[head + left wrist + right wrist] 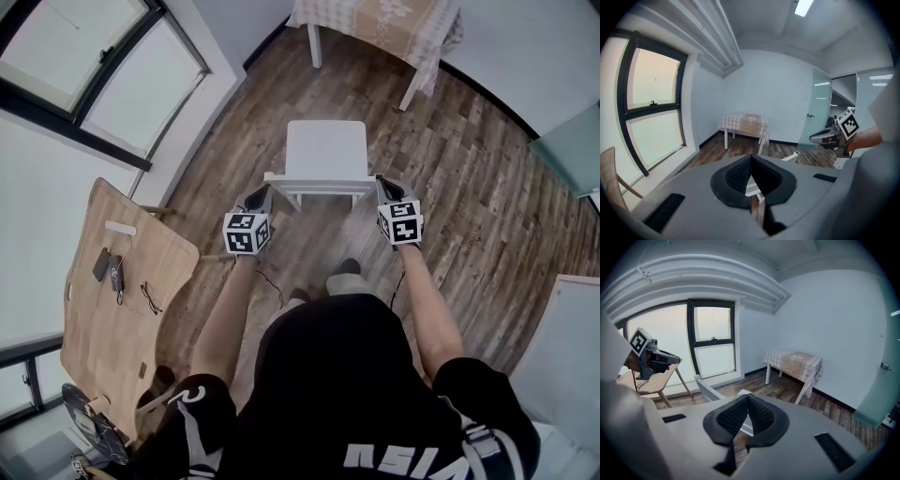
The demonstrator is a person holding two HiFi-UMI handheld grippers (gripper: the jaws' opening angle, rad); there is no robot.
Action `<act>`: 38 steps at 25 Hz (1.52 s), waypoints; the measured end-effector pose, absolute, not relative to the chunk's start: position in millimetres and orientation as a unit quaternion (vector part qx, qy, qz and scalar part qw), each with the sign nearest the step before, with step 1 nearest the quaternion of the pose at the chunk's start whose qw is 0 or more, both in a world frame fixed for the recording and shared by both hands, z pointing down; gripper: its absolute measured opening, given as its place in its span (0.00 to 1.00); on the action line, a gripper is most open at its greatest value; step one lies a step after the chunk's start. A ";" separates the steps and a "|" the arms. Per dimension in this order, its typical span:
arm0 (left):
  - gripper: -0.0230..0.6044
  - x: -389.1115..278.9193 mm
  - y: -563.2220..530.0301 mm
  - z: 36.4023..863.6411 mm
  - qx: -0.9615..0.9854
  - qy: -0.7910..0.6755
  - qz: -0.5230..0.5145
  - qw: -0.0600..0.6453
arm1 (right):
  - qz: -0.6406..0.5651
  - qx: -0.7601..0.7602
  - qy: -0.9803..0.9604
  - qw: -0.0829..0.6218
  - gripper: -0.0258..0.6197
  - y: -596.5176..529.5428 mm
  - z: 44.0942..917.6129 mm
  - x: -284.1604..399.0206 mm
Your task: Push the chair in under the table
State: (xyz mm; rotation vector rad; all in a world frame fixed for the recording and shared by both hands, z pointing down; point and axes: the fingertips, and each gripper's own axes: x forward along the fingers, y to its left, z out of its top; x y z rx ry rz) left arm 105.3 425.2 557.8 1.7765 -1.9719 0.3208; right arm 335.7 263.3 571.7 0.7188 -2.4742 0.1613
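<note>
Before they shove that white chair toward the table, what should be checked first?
1. Jaws of left hand-held gripper shut, at the back of the chair: ok.
2. Jaws of right hand-held gripper shut, at the back's other end: ok.
3. Either gripper actually touching the chair: cannot tell.
4. Floor between chair and table free of obstacles: ok.
5. Chair upright, seat toward table: ok.

Wood-plank floor (469, 187) carries white chair (325, 155), cloth-covered table (375, 23), wooden side table (94, 337).
</note>
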 end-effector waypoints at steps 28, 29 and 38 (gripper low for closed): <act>0.17 88.2 403.0 642.5 0.580 -0.746 0.138 0.298 | 0.120 0.209 -0.904 0.353 0.43 233.3 675.8 332.8; 0.22 85.9 402.0 645.7 0.578 -0.746 0.140 0.300 | 0.120 0.208 -0.903 0.356 0.45 232.7 678.4 331.6; 0.46 71.3 384.4 674.0 0.573 -0.738 0.188 0.301 | 0.123 0.204 -0.895 0.377 0.52 227.2 701.8 326.9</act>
